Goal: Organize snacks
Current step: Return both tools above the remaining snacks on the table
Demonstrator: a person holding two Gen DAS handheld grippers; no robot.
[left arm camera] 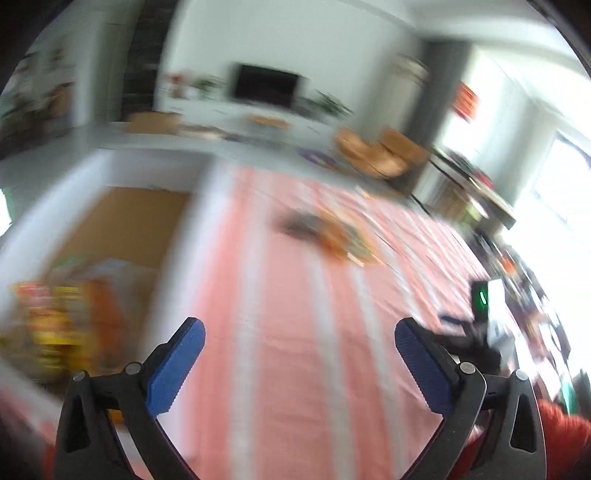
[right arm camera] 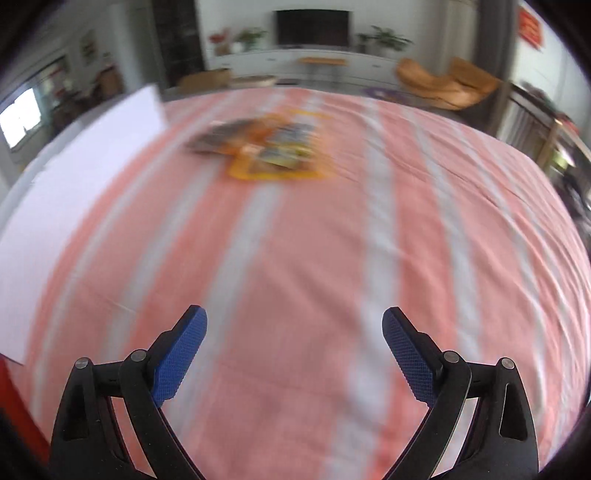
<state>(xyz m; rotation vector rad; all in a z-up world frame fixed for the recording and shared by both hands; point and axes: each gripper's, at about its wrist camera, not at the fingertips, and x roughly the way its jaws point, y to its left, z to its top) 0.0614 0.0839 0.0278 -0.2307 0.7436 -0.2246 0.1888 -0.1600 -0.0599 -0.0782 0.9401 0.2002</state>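
Both views are motion-blurred. A heap of snack packets (right arm camera: 269, 147), orange, yellow and dark, lies on the pink and white striped cloth (right arm camera: 295, 258) far ahead; it also shows in the left wrist view (left arm camera: 328, 236). A white box with a cardboard floor (left arm camera: 122, 221) stands at the left and holds several yellow and red snack packets (left arm camera: 62, 325). My left gripper (left arm camera: 300, 334) is open and empty above the cloth, right of the box. My right gripper (right arm camera: 294, 320) is open and empty above the cloth, well short of the heap.
The white box wall (right arm camera: 74, 162) rises at the left in the right wrist view. The other gripper's black body (left arm camera: 476, 332) with a green light shows at the right. Behind the table are a TV (right arm camera: 312, 27), plants and tan chairs (right arm camera: 443, 85).
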